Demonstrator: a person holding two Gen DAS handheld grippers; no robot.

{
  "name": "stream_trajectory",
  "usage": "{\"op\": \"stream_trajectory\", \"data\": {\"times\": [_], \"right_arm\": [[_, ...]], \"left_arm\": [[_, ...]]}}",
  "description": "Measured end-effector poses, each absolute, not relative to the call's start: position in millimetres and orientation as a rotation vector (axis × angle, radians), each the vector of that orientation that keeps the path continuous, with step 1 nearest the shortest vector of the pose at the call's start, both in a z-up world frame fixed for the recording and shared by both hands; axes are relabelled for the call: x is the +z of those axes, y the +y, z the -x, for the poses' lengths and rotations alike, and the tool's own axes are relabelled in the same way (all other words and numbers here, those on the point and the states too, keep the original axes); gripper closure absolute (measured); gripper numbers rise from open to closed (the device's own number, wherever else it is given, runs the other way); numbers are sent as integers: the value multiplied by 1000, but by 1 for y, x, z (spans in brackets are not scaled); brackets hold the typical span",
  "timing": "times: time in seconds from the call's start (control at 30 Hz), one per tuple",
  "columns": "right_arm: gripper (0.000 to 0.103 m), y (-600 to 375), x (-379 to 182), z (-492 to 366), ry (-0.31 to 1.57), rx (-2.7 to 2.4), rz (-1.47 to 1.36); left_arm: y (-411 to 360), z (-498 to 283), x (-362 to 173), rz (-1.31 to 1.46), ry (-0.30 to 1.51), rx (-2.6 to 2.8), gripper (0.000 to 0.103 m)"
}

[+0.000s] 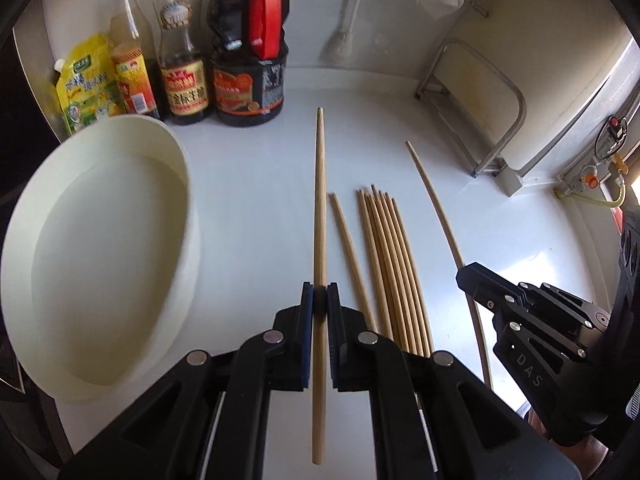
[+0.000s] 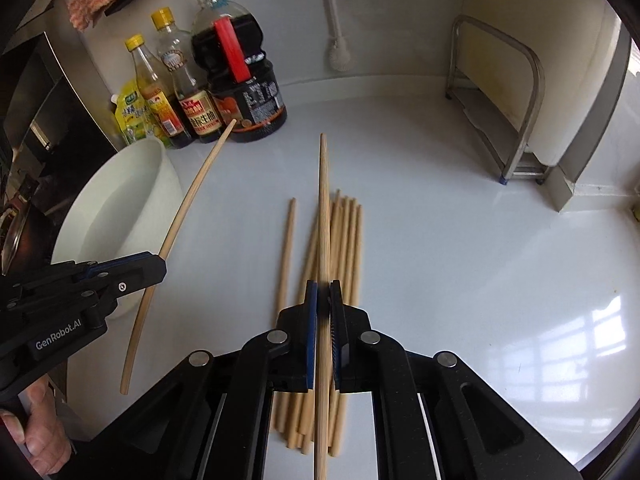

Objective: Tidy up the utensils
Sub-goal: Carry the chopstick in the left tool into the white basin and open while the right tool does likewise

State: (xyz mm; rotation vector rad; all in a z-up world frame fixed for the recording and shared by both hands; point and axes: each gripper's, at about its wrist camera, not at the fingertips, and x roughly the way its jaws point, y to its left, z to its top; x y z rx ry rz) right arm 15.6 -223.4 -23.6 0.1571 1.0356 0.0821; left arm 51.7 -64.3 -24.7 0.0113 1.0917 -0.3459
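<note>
Two handheld grippers point steeply down over a white kitchen counter (image 2: 460, 208), each clamped tight on a single wooden chopstick. The left gripper (image 1: 320, 300) holds its chopstick (image 1: 319, 200) near the middle, clear of the counter, close beside a white bowl (image 1: 100, 260) at the counter's left edge. The right gripper (image 2: 323, 300) pinches its own chopstick (image 2: 323, 220) the same way, above the loose bundle of chopsticks (image 2: 344, 240) lying mid-counter; one more chopstick (image 2: 288, 248) lies just left of the bundle.

Part of a hand (image 2: 36, 428) shows at the lower left of the right camera's view, gripping the left tool; the rest of the person is cut off. The near ends of the bundle run out of sight beneath the gripper bodies, so no exact count can be made. The lens bends the chopsticks seen off-centre.

Against the back wall, in the far left corner, stand sauce bottles (image 1: 248, 60) and a yellow pouch (image 1: 86, 84). A steel rack (image 2: 516, 112) occupies the far right corner, and a white brush (image 2: 340, 52) hangs on the wall. Window light reflects off the glossy counter.
</note>
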Motion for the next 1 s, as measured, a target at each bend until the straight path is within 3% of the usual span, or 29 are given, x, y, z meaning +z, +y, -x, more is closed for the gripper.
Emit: {"op": "stream_trajectory", "data": {"times": [0.13,0.4,0.67,1.0], "right_arm": [[97,-179,9,-40,988,141,-146],[97,-72,18,-90,979,294,-121],[97,11,-10,-130,1065,378,-98],[97,38,-58,-153,1210,336,-117]], "left_arm": [[-18,-59,-1,8,1037,-300,96],[92,-86,6,40,1016,-139,95],[154,-111,-26,34,1086,-90,95],[169,-131,-68,22,1180,-125,95]]}}
